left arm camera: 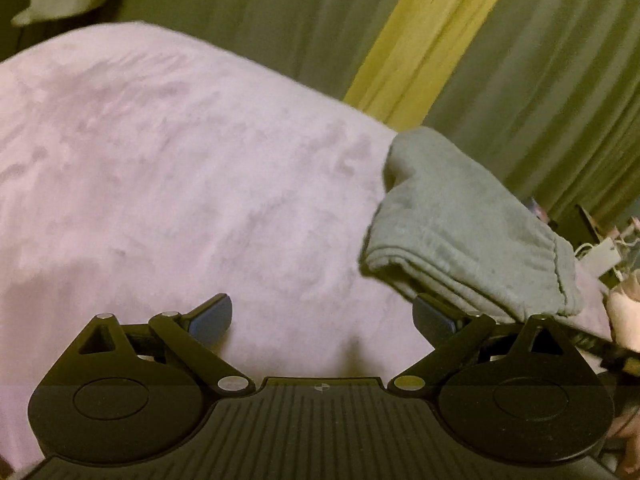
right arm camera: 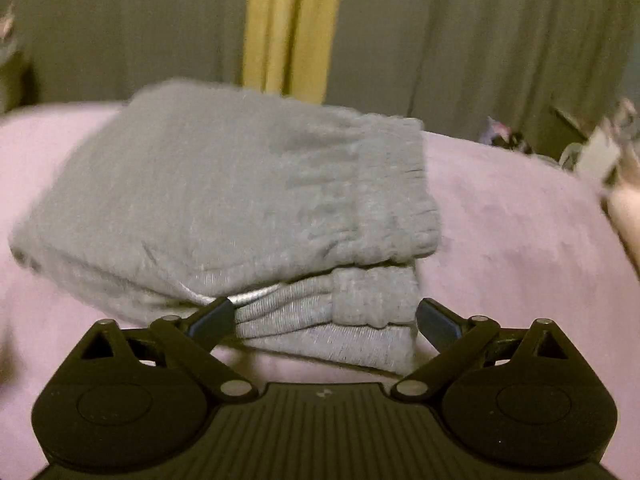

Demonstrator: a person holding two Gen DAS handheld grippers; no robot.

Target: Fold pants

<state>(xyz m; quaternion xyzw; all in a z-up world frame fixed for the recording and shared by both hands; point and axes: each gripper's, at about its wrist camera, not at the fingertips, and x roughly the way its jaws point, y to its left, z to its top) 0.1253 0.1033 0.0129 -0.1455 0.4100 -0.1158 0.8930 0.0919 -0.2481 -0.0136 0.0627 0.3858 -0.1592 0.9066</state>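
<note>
Right claw [right arm camera: 324, 320] spread wide, low and level, folded grey pants [right arm camera: 240, 200] straight ahead; left claw [left arm camera: 322, 318] wide over pink blanket [left arm camera: 160, 160].

This looks like a bedroom in a home: a soft pink blanket [left arm camera: 160, 168] covers a bed-like surface, long grey-green curtains [right arm camera: 480, 40] with a yellow panel [right arm camera: 292, 24] hang behind it, and small household clutter [right arm camera: 592, 152] sits at the far right.
</note>
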